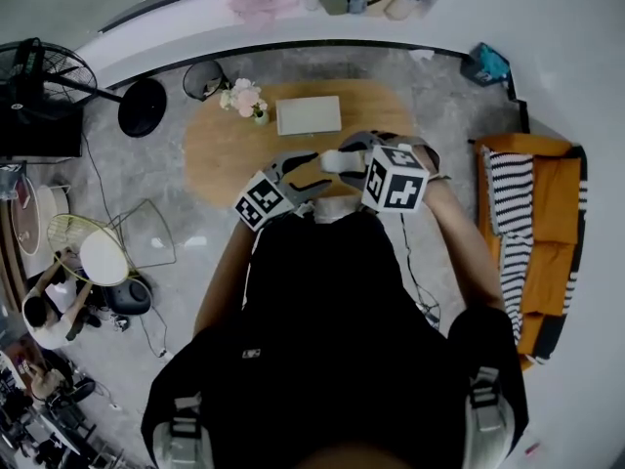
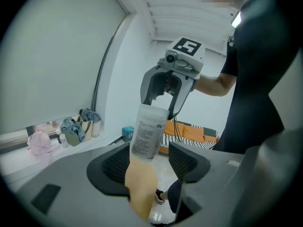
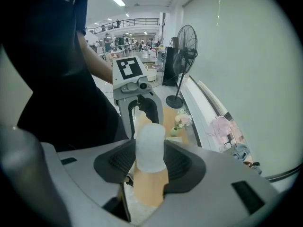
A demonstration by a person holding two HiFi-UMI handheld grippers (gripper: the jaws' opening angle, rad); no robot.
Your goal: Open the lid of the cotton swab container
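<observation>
I hold both grippers up in front of me over a wooden table [image 1: 220, 154]. The cotton swab container [image 1: 337, 160] is a frosted white tube with a printed label [image 2: 147, 132]. My right gripper [image 3: 150, 162] is shut on one end of it, both pads pressed against the tube [image 3: 150, 148]. The container's other end reaches in between the jaws of my left gripper [image 2: 149, 162]. Those jaws stand open, with a visible gap on the right side of the tube. Whether the lid is on or off I cannot tell.
On the table stand a small vase of pink flowers [image 1: 244, 98] and a flat white box [image 1: 309, 115]. A standing fan [image 1: 39, 76] is at the left, an orange sofa with a striped cloth [image 1: 527, 223] at the right, and a wire stool [image 1: 98, 247] at the lower left.
</observation>
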